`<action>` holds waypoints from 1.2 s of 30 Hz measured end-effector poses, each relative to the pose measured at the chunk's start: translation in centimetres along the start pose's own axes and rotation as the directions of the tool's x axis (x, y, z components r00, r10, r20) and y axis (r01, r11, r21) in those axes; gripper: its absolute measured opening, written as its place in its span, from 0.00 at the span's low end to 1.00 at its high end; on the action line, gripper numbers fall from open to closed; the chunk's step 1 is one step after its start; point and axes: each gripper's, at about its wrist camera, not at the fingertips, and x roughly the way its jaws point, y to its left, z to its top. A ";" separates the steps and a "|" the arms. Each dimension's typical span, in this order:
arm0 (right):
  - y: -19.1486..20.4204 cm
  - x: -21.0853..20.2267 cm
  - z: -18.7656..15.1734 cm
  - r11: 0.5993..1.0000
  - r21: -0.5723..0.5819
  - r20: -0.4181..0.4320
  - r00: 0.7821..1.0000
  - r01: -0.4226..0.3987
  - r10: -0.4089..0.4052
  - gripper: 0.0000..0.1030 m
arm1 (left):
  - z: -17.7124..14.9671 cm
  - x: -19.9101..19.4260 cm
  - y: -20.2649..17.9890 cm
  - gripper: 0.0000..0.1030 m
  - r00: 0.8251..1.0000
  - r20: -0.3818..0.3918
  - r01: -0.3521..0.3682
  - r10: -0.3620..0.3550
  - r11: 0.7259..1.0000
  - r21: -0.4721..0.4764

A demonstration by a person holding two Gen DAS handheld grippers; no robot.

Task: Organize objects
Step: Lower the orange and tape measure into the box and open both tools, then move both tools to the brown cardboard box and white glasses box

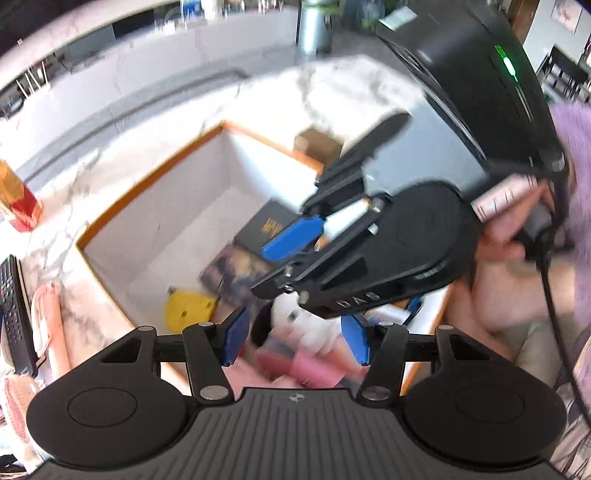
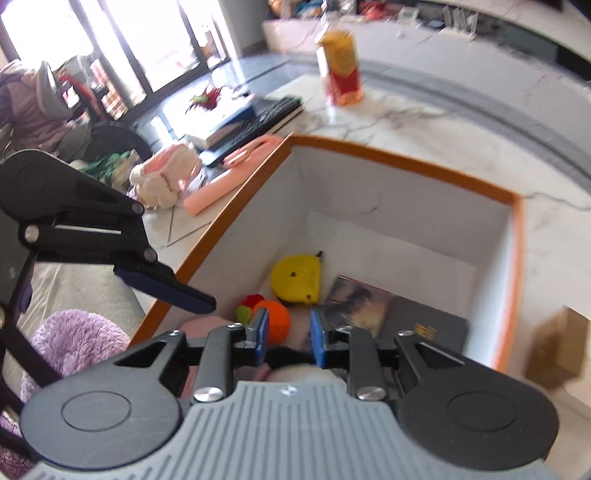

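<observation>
Both tongs hang over the box [image 2: 399, 158] with jaws apart, empty: left gripper [image 1: 293, 341], right gripper [image 2: 287, 334]. Ahead of them, inside, lie a yellow tape measure [image 2: 295, 278], orange ball [image 2: 277, 319] and dark book [image 2: 424, 325], probably already sorted.

White box [image 2: 406, 206] with an orange rim sits on a grey-veined white marble table [image 2: 424, 122]. Ahead of the right jaws: yellow tape measure [image 2: 295, 280], orange fuzzy ball [image 2: 277, 317], black book [image 2: 432, 328] with gold lettering.

A marble tabletop [image 2: 424, 122] carries a black keyboard [image 2: 258, 118] and a remote control [image 1: 13, 310]. Behind it stand tall windows [image 2: 122, 40] and a metal bin [image 1: 314, 26].
</observation>
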 end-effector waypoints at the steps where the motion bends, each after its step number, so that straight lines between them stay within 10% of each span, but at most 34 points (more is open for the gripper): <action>1: -0.1 -1.1 -0.7 1.000 0.012 0.028 0.999 0.024 -0.024 0.31 | 0.1 -0.3 -0.5 0.64 1.000 0.025 0.002 -0.002 1.000 0.000; 10: -2.8 -9.9 -7.9 0.963 0.148 0.248 0.934 0.225 -0.256 0.40 | 2.6 0.6 -6.2 0.63 0.990 0.144 0.016 -0.016 1.000 0.000; 21: -12.4 -11.4 -16.3 0.916 0.193 0.147 0.913 0.352 -0.381 0.49 | 10.6 5.8 -7.7 0.71 0.997 0.065 0.064 -0.050 0.973 -0.222; 36: -20.1 -5.6 -11.0 0.871 -0.284 -0.025 0.905 0.401 -0.425 0.73 | 17.8 20.8 -1.3 0.83 0.994 -0.089 -0.092 0.057 0.882 -0.462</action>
